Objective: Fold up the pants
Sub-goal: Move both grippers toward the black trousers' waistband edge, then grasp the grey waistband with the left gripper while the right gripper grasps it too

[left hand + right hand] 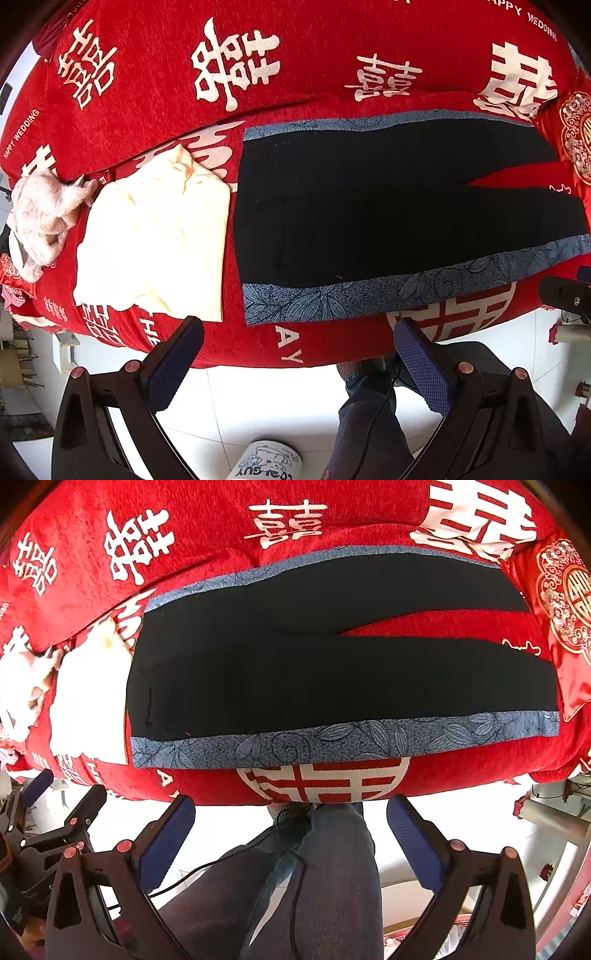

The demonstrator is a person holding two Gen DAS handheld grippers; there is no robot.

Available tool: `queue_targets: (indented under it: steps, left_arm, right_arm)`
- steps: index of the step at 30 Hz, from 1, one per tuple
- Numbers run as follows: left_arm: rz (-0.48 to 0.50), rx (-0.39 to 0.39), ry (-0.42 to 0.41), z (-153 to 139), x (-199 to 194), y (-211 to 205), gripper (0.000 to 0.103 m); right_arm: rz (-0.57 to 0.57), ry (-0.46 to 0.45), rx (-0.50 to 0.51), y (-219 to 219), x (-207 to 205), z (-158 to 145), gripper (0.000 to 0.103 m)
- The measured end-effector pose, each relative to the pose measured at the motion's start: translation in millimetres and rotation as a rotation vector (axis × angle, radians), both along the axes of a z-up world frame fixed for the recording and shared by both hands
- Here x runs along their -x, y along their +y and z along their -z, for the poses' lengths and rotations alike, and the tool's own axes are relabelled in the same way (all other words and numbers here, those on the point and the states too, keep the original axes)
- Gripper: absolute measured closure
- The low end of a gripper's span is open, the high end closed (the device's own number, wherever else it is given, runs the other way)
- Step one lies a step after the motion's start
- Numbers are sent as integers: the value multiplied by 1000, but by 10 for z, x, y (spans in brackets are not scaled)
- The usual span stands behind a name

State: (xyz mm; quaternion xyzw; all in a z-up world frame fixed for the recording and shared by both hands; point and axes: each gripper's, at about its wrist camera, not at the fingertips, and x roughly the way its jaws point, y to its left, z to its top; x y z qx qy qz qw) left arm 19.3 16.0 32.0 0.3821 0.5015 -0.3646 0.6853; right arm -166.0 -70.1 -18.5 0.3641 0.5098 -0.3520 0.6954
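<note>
My black pants (369, 206) lie flat on the red bed cover (295, 55), along its near edge, with the two legs pointing toward the right end. A blue flower stripe runs down each side. My left gripper (299, 365) is spread wide and holds nothing. My right gripper (291, 845) is spread wide too, and empty. Both hang off the near edge, not touching the pants. A folded cream cloth (155, 236) sits just beside the waist.

Black pants (332, 672) flat on red bedspread (207, 528), right tool (291, 834) agape.
</note>
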Motion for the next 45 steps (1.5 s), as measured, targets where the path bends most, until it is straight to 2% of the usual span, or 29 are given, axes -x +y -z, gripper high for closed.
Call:
queue_targets:
  steps: [9, 16, 22, 23, 27, 32, 35, 37, 39, 42, 45]
  left_arm:
    - [-34, -38, 36, 297, -106, -47, 0]
    - [-64, -79, 79, 781, -183, -161, 0]
    - [-139, -20, 140, 1139, -320, -169, 0]
    - [-151, -6, 147, 1203, -348, -157, 0]
    - [-178, 41, 187, 1376, -416, -85, 0]
    - [-215, 139, 334, 1570, -516, 92, 0]
    - [-227, 177, 385, 1649, -568, 189, 0]
    - [-244, 204, 440, 1698, -617, 263, 9]
    - [-266, 229, 507, 1746, -669, 337, 12]
    - [-271, 264, 550, 1777, -689, 418, 12]
    - [-264, 290, 562, 1831, -667, 467, 12]
  right_arm:
    - [-6, 25, 24, -73, 12, 130, 0]
    - [4, -36, -2, -219, -28, 458, 0]
    - [9, -138, -83, -303, -142, 910, 0]
    - [0, -178, -100, -296, -186, 963, 0]
    - [-18, -262, -224, -206, -250, 1314, 0]
    - [-30, -415, -353, -112, -320, 1725, 0]
    - [-15, -470, -408, -44, -306, 1924, 0]
    - [-4, -494, -408, -59, -275, 2049, 5]
    - [4, -523, -405, -102, -242, 2153, 31]
    - [36, -595, -423, -196, -161, 2278, 42]
    - [89, -705, -441, -318, -118, 2332, 46]
